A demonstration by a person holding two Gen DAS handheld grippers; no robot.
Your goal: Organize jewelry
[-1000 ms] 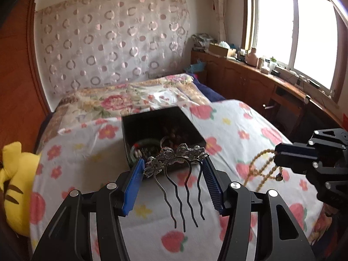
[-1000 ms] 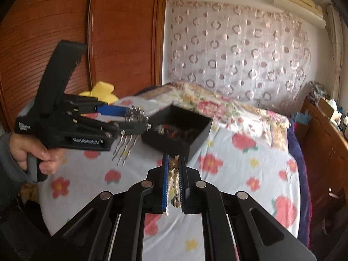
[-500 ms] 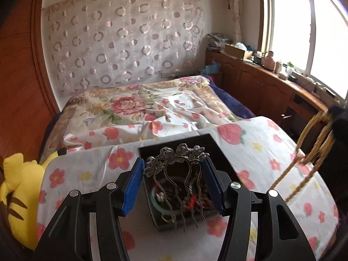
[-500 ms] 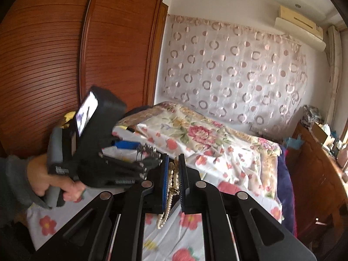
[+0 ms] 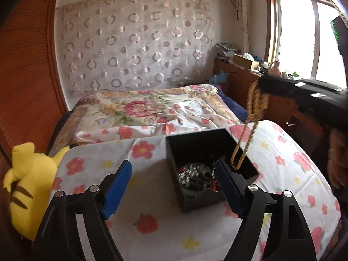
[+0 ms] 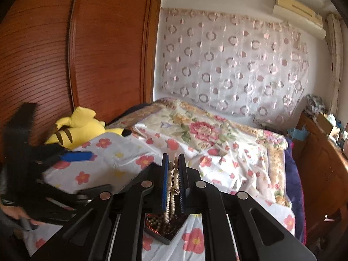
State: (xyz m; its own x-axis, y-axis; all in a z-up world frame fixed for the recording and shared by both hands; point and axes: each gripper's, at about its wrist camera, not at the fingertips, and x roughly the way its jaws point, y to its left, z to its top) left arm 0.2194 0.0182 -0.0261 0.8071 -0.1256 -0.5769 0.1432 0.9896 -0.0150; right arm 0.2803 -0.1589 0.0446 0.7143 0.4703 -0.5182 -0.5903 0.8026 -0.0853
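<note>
My left gripper (image 5: 174, 180) hovers low over the flowered bedspread with its jaws opening and nothing between the blue pads (image 5: 117, 187). Just right of it sits the black box (image 5: 195, 145), where a silver hair comb (image 5: 191, 174) lies among other jewelry. My right gripper (image 6: 174, 180) is shut on a golden bead necklace (image 6: 173, 195). In the left wrist view the necklace (image 5: 256, 104) hangs from the right gripper (image 5: 266, 84) down into the box's right side. Below the right gripper a corner of the box (image 6: 165, 238) shows.
A yellow plush toy (image 5: 28, 178) lies at the bed's left edge beside a wooden wardrobe (image 6: 97, 54). A wooden cabinet (image 5: 239, 84) with clutter runs under the window on the right. A hand (image 6: 13, 213) grips the left tool's handle.
The left jaws have opened and the comb they held now lies in the box. The right gripper has carried the bead necklace up and over the box.
</note>
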